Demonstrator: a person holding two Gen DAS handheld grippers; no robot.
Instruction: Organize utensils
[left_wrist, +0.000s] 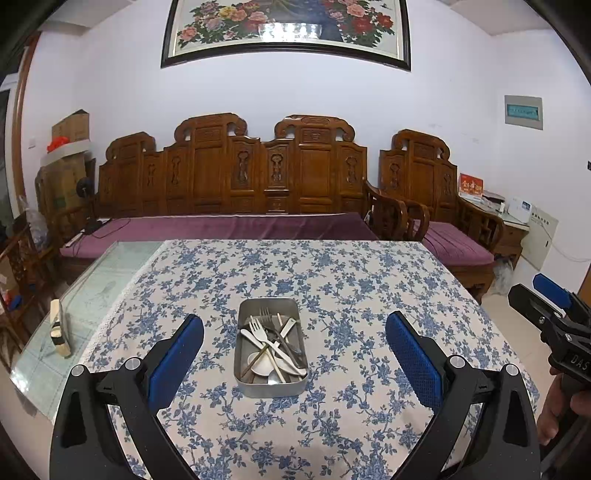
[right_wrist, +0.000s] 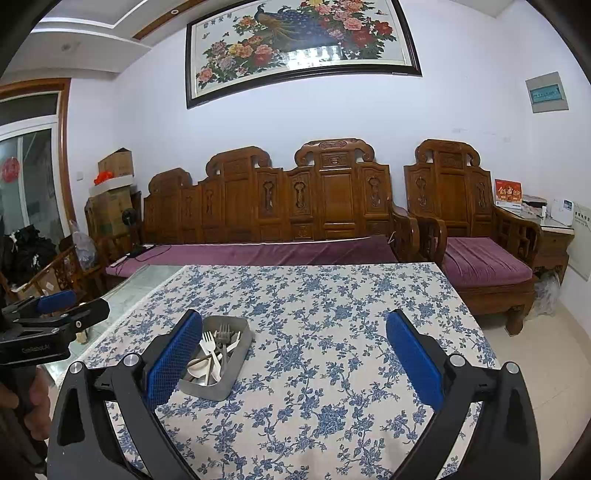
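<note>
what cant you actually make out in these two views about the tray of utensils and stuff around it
- Metal tray, left wrist view: utensils are heaped and crossed, so an exact count and the lowest pieces are hidden.
- Right wrist view: the right tool has its left finger covering the tray's near left corner.
- Small pale object on the bare glass, left wrist view: too small to identify.
- Left tool: open and holding nothing.

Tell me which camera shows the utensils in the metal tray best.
The left wrist view: the metal tray sits centred with its utensils unobstructed. In the right wrist view a blue fingertip hides part of the tray.
</note>
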